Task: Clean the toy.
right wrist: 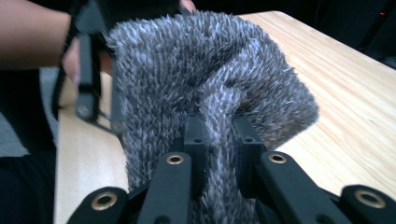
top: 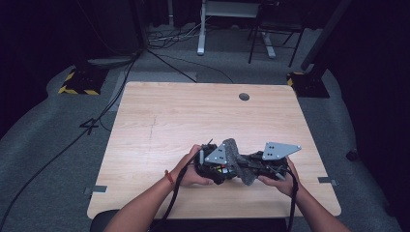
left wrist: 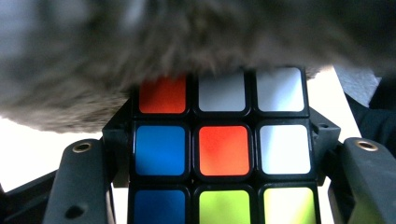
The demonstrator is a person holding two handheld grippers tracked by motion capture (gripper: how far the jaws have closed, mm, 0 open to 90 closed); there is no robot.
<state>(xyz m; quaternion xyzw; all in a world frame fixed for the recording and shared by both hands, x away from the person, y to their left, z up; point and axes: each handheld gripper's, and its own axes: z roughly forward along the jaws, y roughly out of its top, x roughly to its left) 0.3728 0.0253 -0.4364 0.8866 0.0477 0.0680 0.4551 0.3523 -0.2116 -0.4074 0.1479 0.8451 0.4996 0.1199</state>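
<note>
Now one puzzle cube pinched in left hand-held gripper, one grey fuzzy cloth in right hand-held gripper

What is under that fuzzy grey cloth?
A Rubik's cube, clamped in the left claw. Orange, blue, white and yellow-green stickers show. The grey fuzzy cloth, pinched by the right claw, drapes over the cube's top, hiding that part.

Table evenly lit, surroundings dark; cloth blurred close-up, background overexposed
</note>
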